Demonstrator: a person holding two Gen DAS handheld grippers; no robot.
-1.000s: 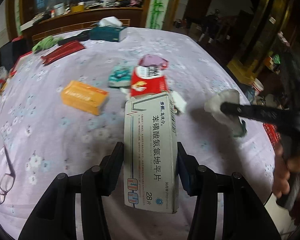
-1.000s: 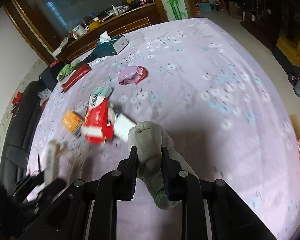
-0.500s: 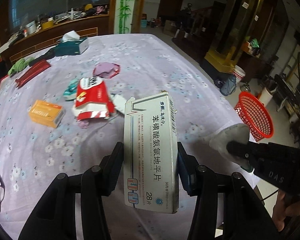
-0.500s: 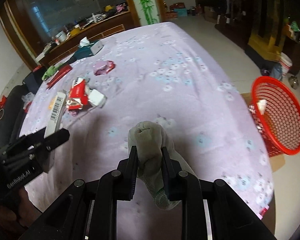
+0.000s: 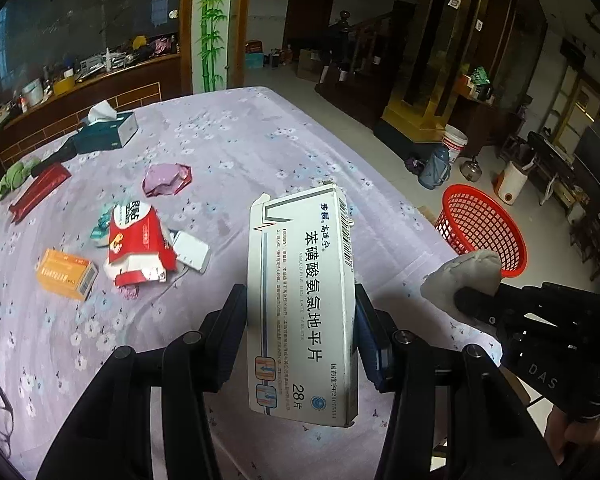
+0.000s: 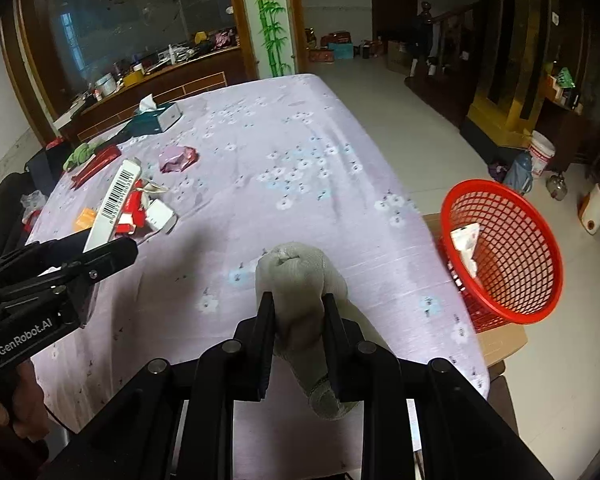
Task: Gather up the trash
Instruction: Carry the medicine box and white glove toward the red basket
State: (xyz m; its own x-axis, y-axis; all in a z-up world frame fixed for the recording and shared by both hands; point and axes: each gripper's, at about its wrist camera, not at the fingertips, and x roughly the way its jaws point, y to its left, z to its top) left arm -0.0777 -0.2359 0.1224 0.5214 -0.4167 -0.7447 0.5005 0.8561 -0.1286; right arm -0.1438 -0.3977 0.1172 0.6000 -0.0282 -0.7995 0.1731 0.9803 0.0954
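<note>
While both grippers hang over the near end of the table [image 6: 300,152], the left gripper [image 5: 300,312] is clamped on an upright white medicine box [image 5: 304,304], and the right gripper [image 6: 296,312] is closed on a grey glove [image 6: 296,280]. A red basket [image 6: 512,256] stands on the floor just beside the table, holding what looks like a wrapper. More litter lies farther back on the cloth.

Both grippers gripping, held up side by side

Left gripper [image 5: 300,312] fingers pinch a white box; right gripper [image 6: 296,320] fingers squeeze a grey glove, low centre of each view.
</note>
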